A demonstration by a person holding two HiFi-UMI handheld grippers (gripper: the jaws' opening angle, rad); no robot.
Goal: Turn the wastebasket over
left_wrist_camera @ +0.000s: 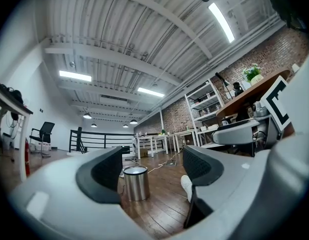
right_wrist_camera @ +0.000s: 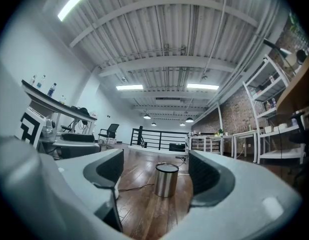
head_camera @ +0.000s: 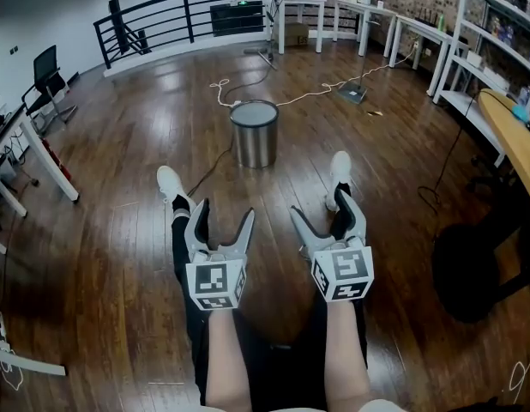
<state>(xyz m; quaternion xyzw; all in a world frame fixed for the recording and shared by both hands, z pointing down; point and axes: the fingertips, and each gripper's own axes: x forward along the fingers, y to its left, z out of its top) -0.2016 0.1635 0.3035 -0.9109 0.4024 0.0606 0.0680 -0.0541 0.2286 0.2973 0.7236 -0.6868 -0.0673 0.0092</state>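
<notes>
A round steel wastebasket (head_camera: 254,134) stands upright on the wooden floor, some way ahead of both grippers. It shows small in the left gripper view (left_wrist_camera: 136,183) and in the right gripper view (right_wrist_camera: 166,180), framed between the jaws. My left gripper (head_camera: 225,213) is held out over the person's legs; its jaws stand wide apart and nothing is between them (left_wrist_camera: 152,169). Beside it, my right gripper (head_camera: 323,206) also stands open and empty (right_wrist_camera: 157,171). Neither gripper touches the wastebasket.
The person's white shoes (head_camera: 169,181) (head_camera: 340,170) point toward the basket. Cables (head_camera: 220,90) trail over the floor behind and beside it. A black railing (head_camera: 175,11), white tables (head_camera: 368,15), a shelf unit (head_camera: 496,33), an office chair (head_camera: 46,80) and a wooden tabletop (head_camera: 518,140) ring the room.
</notes>
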